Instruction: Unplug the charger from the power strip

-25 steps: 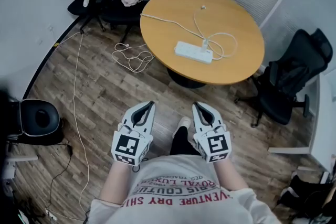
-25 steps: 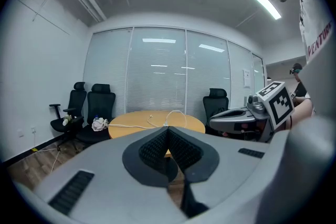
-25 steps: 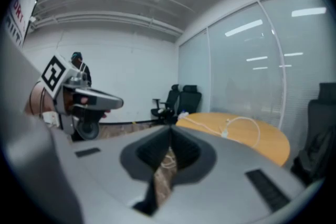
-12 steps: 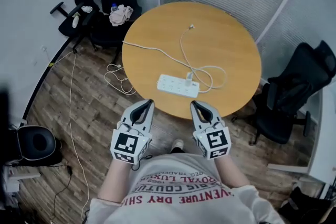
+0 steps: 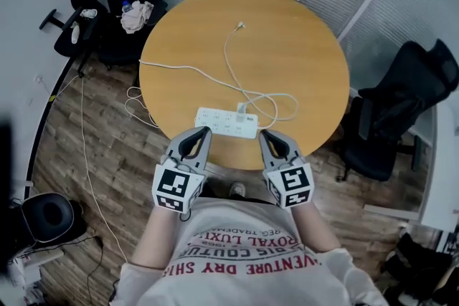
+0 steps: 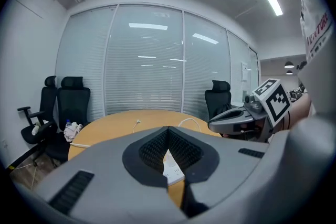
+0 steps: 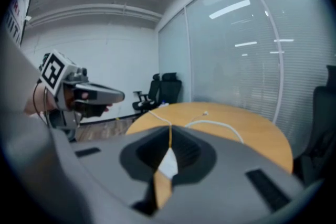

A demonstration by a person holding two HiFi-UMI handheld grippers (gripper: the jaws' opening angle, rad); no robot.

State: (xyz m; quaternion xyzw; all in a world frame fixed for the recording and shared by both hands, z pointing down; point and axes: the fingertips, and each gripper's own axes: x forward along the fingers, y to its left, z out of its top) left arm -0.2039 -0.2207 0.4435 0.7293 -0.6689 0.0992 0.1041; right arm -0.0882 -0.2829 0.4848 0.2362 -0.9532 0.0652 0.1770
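charger (image 5: 242, 110) is sighted at 11 o'clock of the nearer right hand-held gripper (image 5: 265, 134) | power strip (image 5: 215, 120) is laid 9-to-3 | it and the left hand-held gripper (image 5: 204, 132) are seen clenched, empty

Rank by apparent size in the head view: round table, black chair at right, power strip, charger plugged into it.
1. round table, by far the largest
2. black chair, at right
3. power strip
4. charger, a small white block on the strip

No close calls.
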